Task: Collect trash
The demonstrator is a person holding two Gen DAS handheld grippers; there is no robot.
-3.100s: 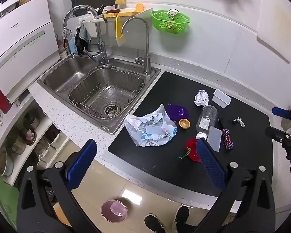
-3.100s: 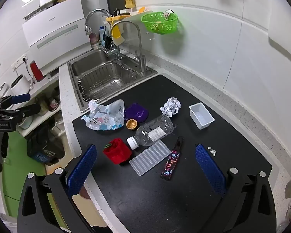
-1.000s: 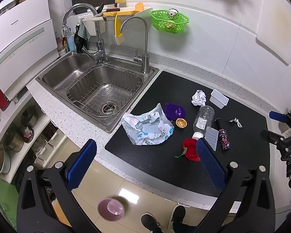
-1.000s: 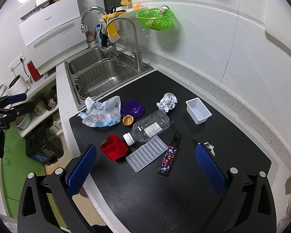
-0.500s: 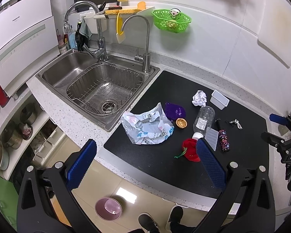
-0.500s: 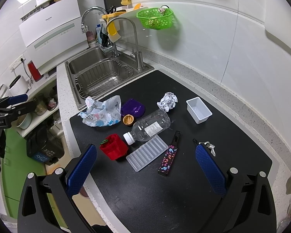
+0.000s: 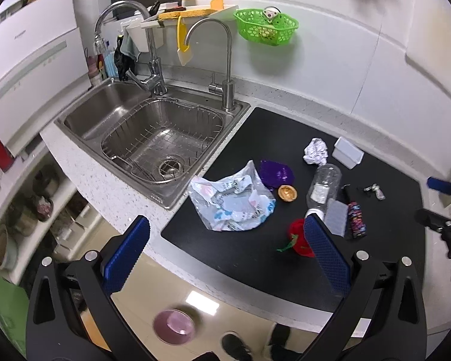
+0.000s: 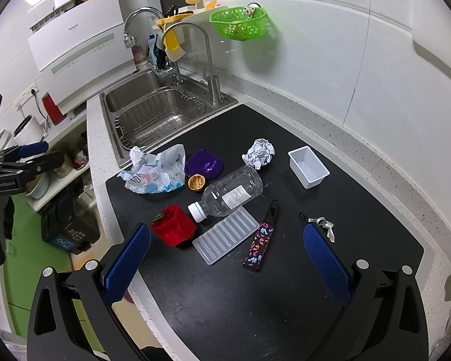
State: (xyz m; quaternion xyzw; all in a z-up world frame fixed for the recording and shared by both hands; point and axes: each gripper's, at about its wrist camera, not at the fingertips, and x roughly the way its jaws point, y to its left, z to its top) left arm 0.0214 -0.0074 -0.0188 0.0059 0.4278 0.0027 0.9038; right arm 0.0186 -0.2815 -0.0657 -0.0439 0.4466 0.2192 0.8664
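Note:
On the black mat (image 8: 285, 285) lie a crumpled plastic bag (image 8: 156, 171), a purple wrapper (image 8: 204, 164), a small gold shell (image 8: 197, 183), a clear plastic bottle (image 8: 228, 194), a crumpled paper ball (image 8: 259, 152), a red pouch (image 8: 173, 225), a ridged clear tray (image 8: 227, 236), a patterned strip (image 8: 261, 242) and a white tub (image 8: 308, 167). The bag (image 7: 231, 203) and bottle (image 7: 321, 188) also show in the left wrist view. My left gripper (image 7: 225, 246) is open, above the counter's front edge. My right gripper (image 8: 225, 258) is open and empty, above the mat.
A steel sink (image 7: 153, 138) with a wire rack and two taps lies left of the mat. A green basket (image 7: 264, 28) hangs on the wall. A dark bin (image 8: 66, 228) stands on the floor below the counter. A small metal clip (image 8: 323, 224) lies near the right fingertip.
Both cameras have drifted only slightly. Nothing on the mat has moved, and both grippers stay open.

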